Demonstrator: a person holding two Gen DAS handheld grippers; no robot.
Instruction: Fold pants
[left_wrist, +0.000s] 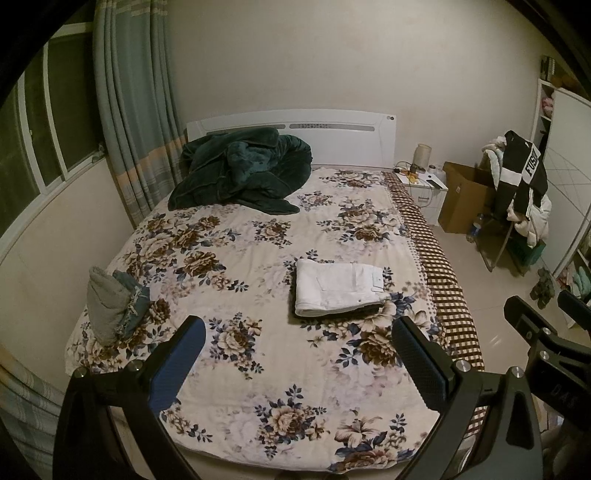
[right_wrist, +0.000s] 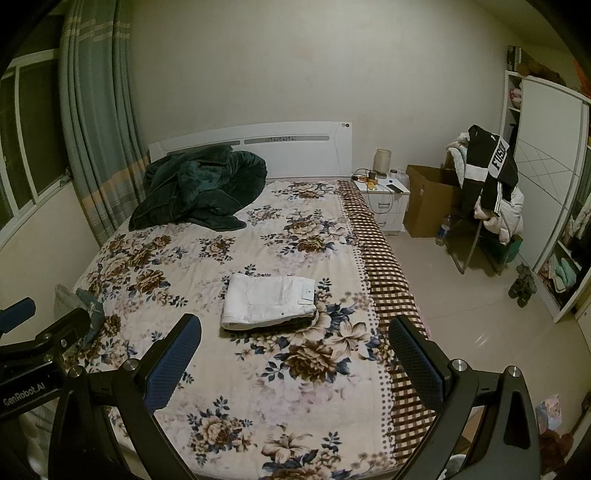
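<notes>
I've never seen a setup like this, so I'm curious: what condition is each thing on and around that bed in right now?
White pants: folded flat on a dark garment.
Dark green plush blanket: bunched up by the headboard.
Grey-green and blue cloth pile: crumpled at the bed's edge.
Brown cardboard box: open.
Left gripper: open, empty.
Right gripper: open, empty.

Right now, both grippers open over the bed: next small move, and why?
Probably bring the left gripper toward the gray-green garment bunched at the bed's left edge. The white pants already lie folded flat, atop something dark, and both grippers are open and hold nothing, so another piece seems next.
</notes>
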